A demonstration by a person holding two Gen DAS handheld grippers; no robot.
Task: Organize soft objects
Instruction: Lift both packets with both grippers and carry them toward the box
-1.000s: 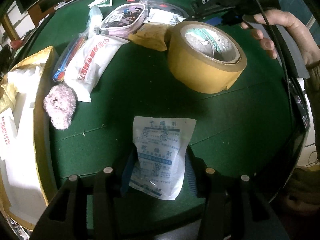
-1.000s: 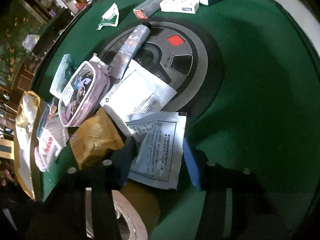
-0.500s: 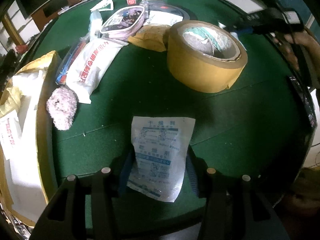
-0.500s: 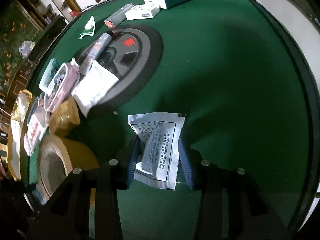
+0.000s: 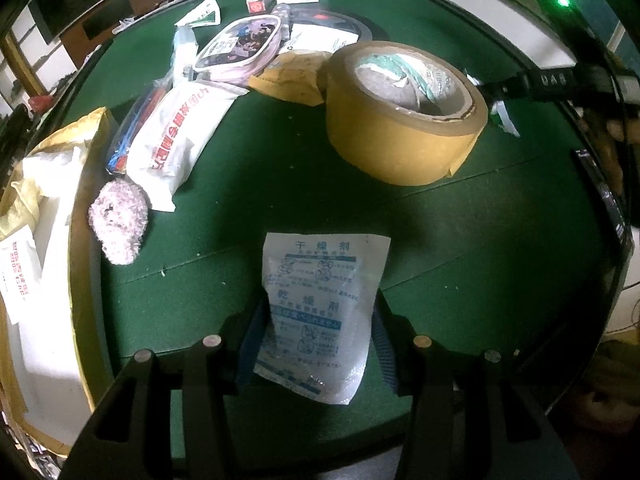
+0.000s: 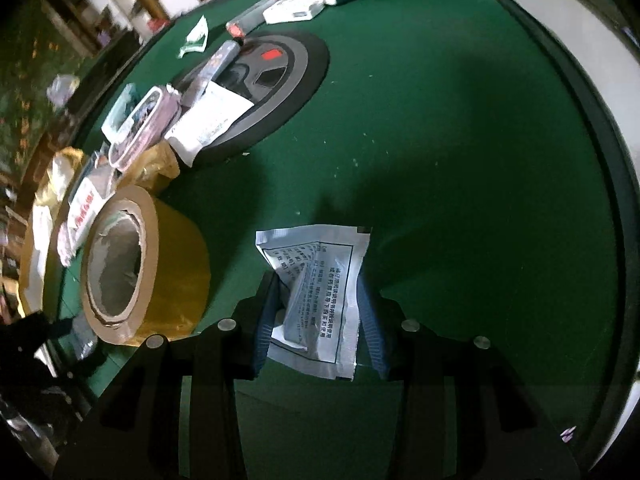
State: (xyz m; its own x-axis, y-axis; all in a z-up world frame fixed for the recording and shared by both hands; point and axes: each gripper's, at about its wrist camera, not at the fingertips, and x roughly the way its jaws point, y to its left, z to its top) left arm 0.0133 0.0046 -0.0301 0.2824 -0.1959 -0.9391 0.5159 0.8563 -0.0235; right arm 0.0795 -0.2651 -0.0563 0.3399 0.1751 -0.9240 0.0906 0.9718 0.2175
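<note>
Left wrist view: my left hand-held gripper (image 5: 318,334) is clamped on a white desiccant packet (image 5: 320,312) with blue print, both pads pressed against its sides, held over the near edge of the green surface (image 5: 280,184). Ahead sits a big brown tape roll (image 5: 404,120). Toward the left edge lie a pink fuzzy plush (image 5: 118,222) and a white pouch with red print (image 5: 176,136), touching each other. A pink cartoon case (image 5: 240,46) lies farther back.

Right wrist view: my right hand-held gripper (image 6: 320,320) is clamped on a crumpled silver sachet (image 6: 320,296) with black print, folded between the pads, above bare green felt (image 6: 460,160). Same tape roll (image 6: 136,264) is just left of it.
</note>
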